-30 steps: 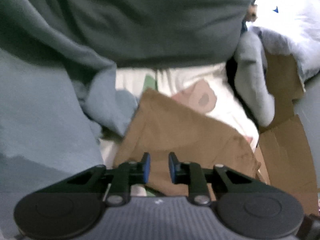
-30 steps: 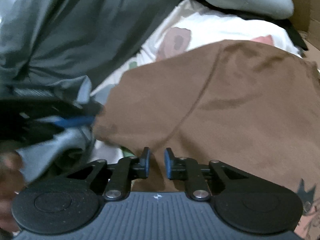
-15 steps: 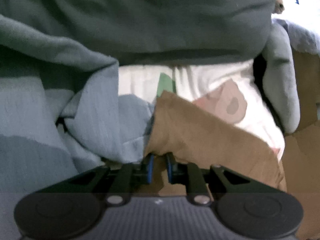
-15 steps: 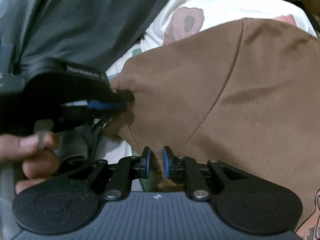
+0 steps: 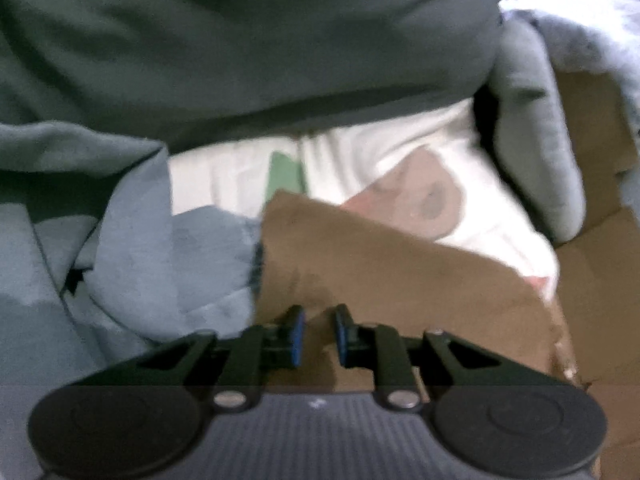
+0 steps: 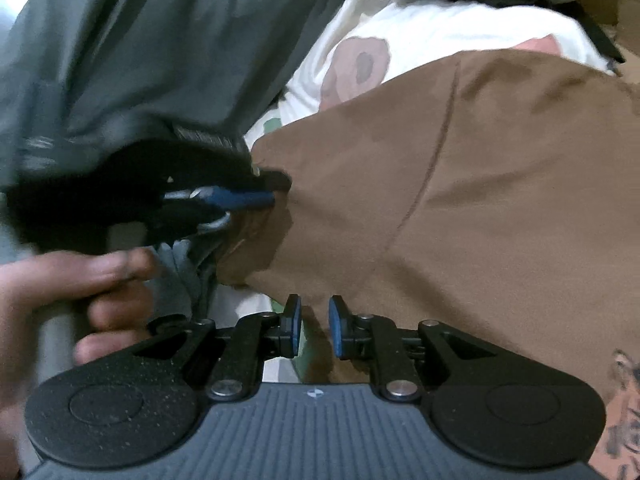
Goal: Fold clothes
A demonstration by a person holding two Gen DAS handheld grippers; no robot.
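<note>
Left hand-held gripper has backed off a bit since half a second ago, blue pads now apart over the brown suede-like garment. Right hand-held gripper gapes at the garment's 6 o'clock edge, gripping nothing.

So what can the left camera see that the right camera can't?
Only the left wrist view shows the blue-grey cloth bunched beside the brown garment, and cardboard on the far right.

Only the right wrist view shows the hand holding the left gripper at the brown garment's edge, and a dark print in the corner.

Both show the brown garment, the white printed fabric behind it, a dark green garment, and a pale grey roll. Each gripper's jaws stand slightly apart; the right gripper is over the brown garment's edge.
</note>
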